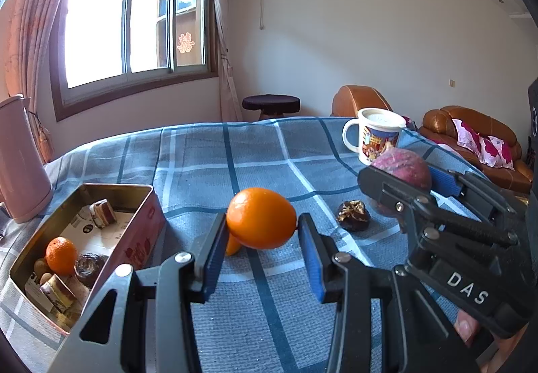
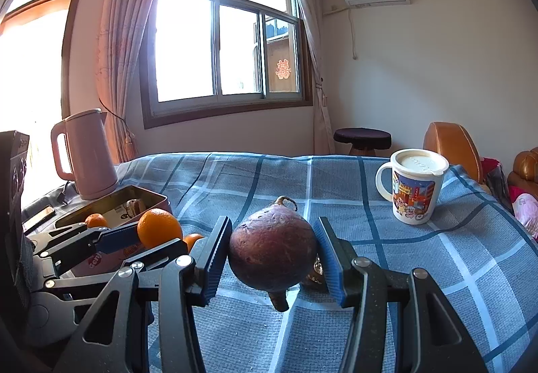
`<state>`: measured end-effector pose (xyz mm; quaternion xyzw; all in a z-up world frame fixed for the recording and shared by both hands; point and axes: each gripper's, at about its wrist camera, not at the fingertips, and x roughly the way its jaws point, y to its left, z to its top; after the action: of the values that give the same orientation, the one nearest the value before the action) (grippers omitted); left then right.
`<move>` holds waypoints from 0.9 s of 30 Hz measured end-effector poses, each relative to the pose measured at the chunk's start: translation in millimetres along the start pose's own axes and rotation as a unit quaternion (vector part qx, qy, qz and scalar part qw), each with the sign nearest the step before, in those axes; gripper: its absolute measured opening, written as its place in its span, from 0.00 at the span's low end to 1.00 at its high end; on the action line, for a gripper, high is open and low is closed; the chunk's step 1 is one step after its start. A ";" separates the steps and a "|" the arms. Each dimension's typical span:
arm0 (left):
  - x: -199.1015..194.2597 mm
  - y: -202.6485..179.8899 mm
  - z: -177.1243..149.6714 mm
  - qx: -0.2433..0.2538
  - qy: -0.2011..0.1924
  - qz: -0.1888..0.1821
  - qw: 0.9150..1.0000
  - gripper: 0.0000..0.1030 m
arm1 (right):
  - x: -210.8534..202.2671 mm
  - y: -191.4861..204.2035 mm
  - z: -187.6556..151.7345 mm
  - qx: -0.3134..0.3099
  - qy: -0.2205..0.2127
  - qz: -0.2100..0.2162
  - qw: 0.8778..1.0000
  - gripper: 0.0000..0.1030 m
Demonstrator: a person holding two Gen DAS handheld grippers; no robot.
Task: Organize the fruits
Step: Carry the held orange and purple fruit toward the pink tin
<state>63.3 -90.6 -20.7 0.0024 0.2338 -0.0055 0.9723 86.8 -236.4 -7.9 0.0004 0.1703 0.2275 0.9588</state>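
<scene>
We hold two black tongs over a table covered in a blue checked cloth [image 1: 255, 151]. Our left gripper [image 1: 262, 232] pinches an orange [image 1: 260, 217] between its blue pads, lifted clear of the cloth, with an open metal tin [image 1: 134, 228] just to its left already holding a smaller orange [image 1: 60, 254] and some wrapped snacks. Our right gripper [image 2: 273, 253] pinches a purple-brown rounded fruit [image 2: 273, 250], also raised. We judge the orange firm yet slightly yielding, its skin smooth and apt to slip, so the widest middle is the right place to hold it, as now; its long axis runs side to side between the pads. The purple fruit looks heavier and hard-skinned, gripped at its belly; its long axis stands nearly upright, curled stem up and away, blunt nub down toward us. A dark dried fruit [image 1: 353, 215] lies on the cloth between them.
</scene>
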 end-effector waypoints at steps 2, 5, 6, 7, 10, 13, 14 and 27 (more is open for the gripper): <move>-1.4 -0.4 0.0 0.000 -0.004 0.002 1.000 0.43 | -1.6 0.4 -0.2 -0.001 -0.004 0.002 1.000 0.51; -4.3 -1.0 0.1 0.002 -0.010 0.004 1.000 0.43 | -3.7 0.3 -0.2 -0.002 -0.010 0.003 1.000 0.51; -4.8 -1.2 -0.2 0.003 -0.012 0.005 1.000 0.43 | -4.3 0.3 -0.2 -0.002 -0.011 0.003 1.000 0.51; -5.4 -1.6 -0.1 0.004 -0.013 0.006 1.000 0.43 | -4.7 0.3 -0.3 -0.001 -0.012 0.004 1.000 0.51; -7.3 -2.6 -0.2 0.006 -0.018 0.009 1.000 0.43 | -6.3 -0.6 -0.9 0.000 -0.014 0.005 1.000 0.51; -9.5 -3.0 -0.8 0.008 -0.024 0.013 1.000 0.43 | -8.2 -0.6 -1.0 0.000 -0.017 0.005 1.000 0.51; -10.0 -3.2 -0.9 0.009 -0.025 0.014 1.000 0.43 | -9.1 -0.1 -1.1 0.000 -0.018 0.004 1.000 0.51; -17.4 4.0 -2.5 -0.002 -0.040 0.024 0.999 0.43 | -12.3 7.4 -2.3 -0.016 -0.020 -0.001 1.000 0.51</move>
<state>46.7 -86.4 -15.0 0.0063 0.1947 0.0185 0.9807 72.6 -235.3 -5.5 -0.0103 0.1478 0.2293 0.9620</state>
